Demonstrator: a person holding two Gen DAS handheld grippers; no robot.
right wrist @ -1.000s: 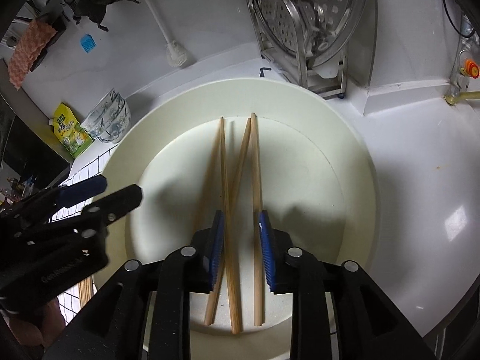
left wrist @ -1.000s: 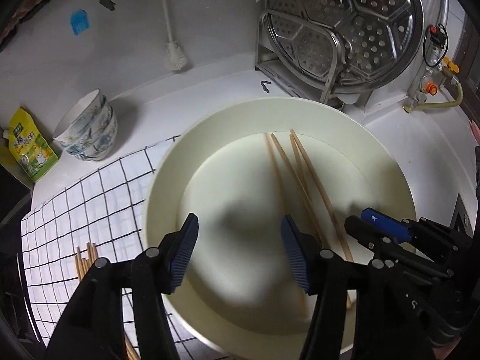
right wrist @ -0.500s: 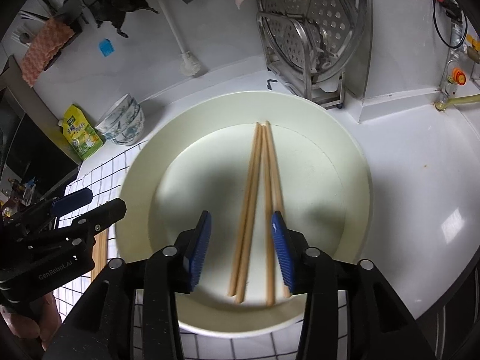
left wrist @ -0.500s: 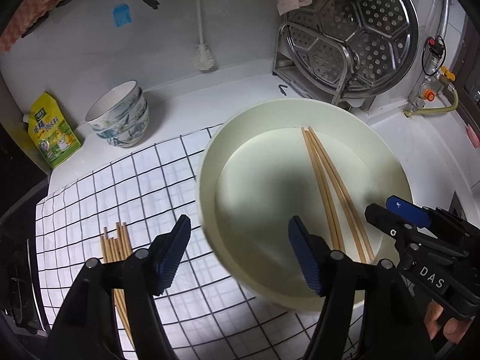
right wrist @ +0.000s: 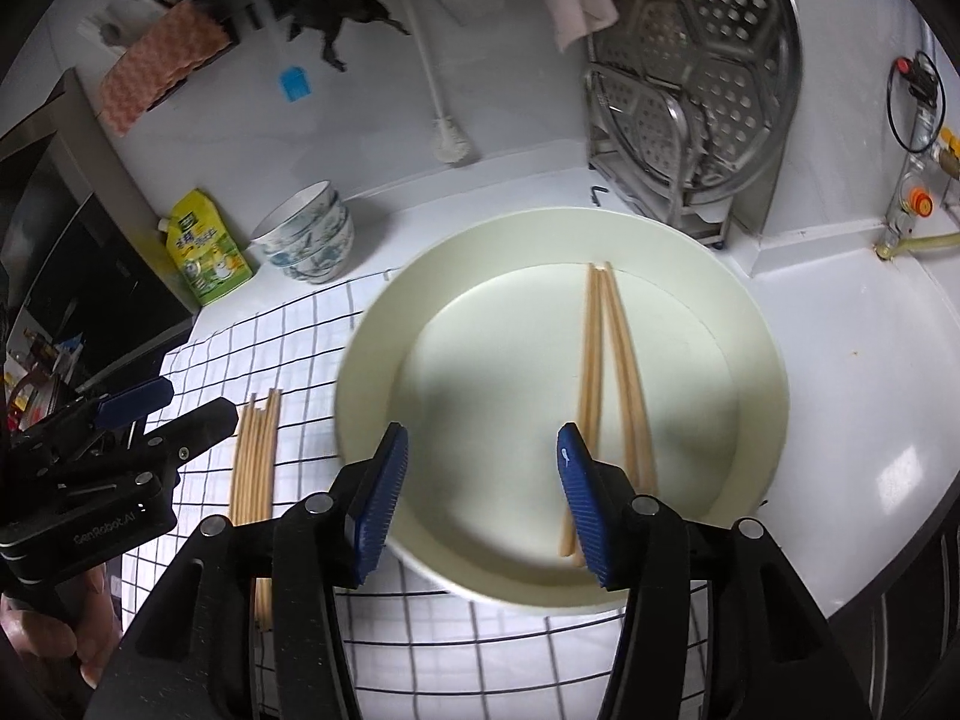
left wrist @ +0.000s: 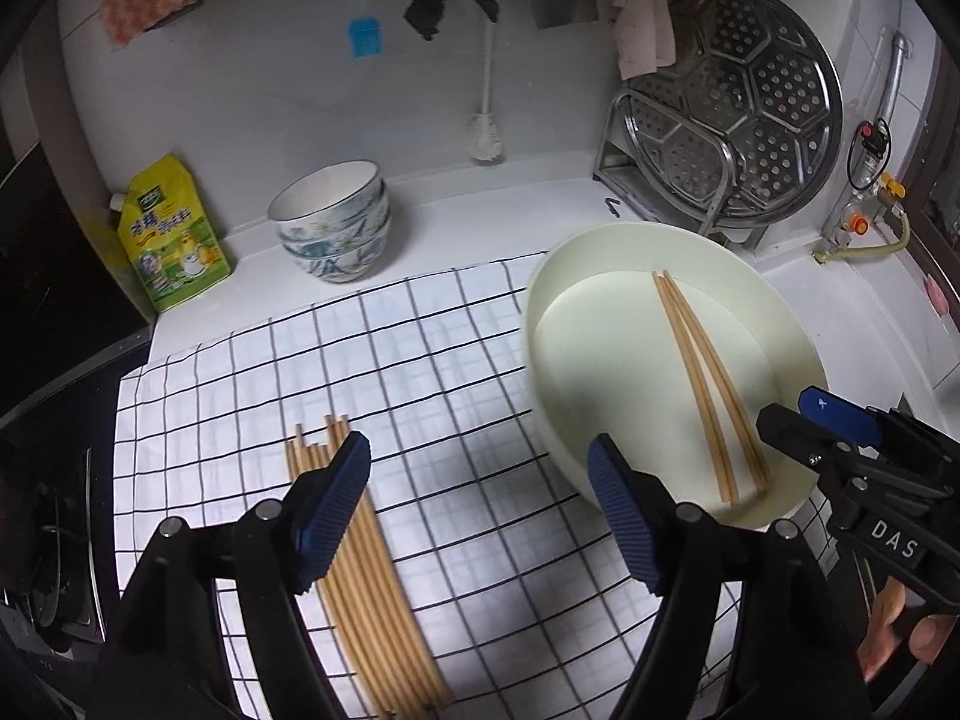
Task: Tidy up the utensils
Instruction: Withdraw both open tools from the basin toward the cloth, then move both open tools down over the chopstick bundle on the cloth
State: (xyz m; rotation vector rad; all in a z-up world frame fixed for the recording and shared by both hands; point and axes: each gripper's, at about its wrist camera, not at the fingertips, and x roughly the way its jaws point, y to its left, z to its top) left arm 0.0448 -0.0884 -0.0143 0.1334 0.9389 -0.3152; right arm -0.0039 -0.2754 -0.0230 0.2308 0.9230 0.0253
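A few wooden chopsticks [left wrist: 702,384] [right wrist: 612,360] lie side by side in a cream basin [left wrist: 780,324] [right wrist: 774,360]. A bundle of several more chopsticks [left wrist: 372,588] [right wrist: 255,456] rests on the checked cloth [left wrist: 420,348]. My left gripper [left wrist: 477,450] [right wrist: 195,399] hovers over the cloth between bundle and basin, its jaws opening with nothing between them. My right gripper [right wrist: 480,435] [left wrist: 789,411] hangs above the basin's near edge. Its jaws are also opening and empty, and the basin chopsticks lie just past its right finger.
Stacked patterned bowls [left wrist: 333,228] and a yellow pouch [left wrist: 171,234] stand at the back left. A perforated steel steamer plate in a rack [left wrist: 738,126] stands behind the basin, a white brush [left wrist: 486,138] against the wall. A dark stove [left wrist: 48,540] borders the cloth's left edge.
Both grippers have drawn back and risen from the basin. The left has swung left over the cloth. The right jaws have widened off the chopsticks, which now lie together.
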